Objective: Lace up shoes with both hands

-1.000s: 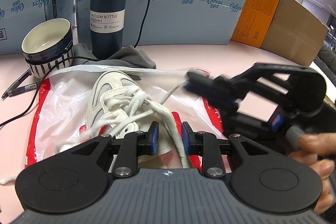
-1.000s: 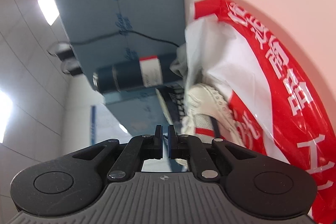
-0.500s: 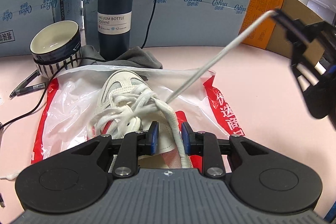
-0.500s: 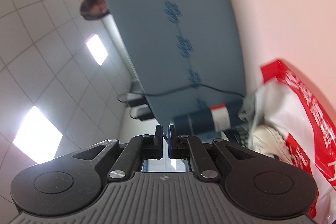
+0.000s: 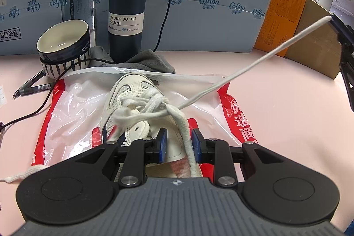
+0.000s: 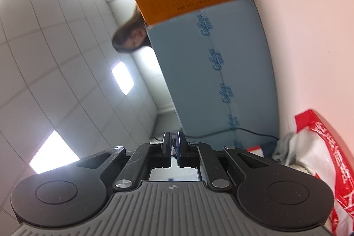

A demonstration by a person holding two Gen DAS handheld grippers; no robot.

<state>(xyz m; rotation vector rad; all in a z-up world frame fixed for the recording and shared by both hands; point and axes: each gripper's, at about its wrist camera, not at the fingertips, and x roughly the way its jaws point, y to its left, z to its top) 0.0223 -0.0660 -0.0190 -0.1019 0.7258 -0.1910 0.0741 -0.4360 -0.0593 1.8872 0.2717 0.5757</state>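
A white shoe (image 5: 137, 103) lies on a red-and-white plastic bag (image 5: 77, 107), toe pointing away from me. My left gripper (image 5: 179, 145) sits at the shoe's near end. Its blue pads press on the white shoe material, and a thick lace strand (image 5: 188, 138) runs between them. From the crossing of laces over the tongue, one lace (image 5: 254, 63) stretches taut up to the right. My right gripper (image 5: 334, 20) is shut on that lace's end at the frame's edge. In the right wrist view the right gripper (image 6: 174, 143) is nearly closed and points up at the ceiling.
A dark vacuum bottle (image 5: 126, 10), a striped bowl (image 5: 64, 41) and a grey cloth (image 5: 150, 61) stand behind the shoe. Pens (image 5: 33, 87) and a black cable (image 5: 33, 112) lie left. Blue cartons (image 5: 210, 14), an orange box (image 5: 281, 19) and a brown box (image 5: 316, 41) wall the pink table (image 5: 287, 125). A person's head (image 6: 130, 39) shows behind them.
My right gripper has drawn away from the shoe to the right and upward, pulling the lace straight and taut. Its view swung from the shoe to the ceiling. The left gripper stayed put.
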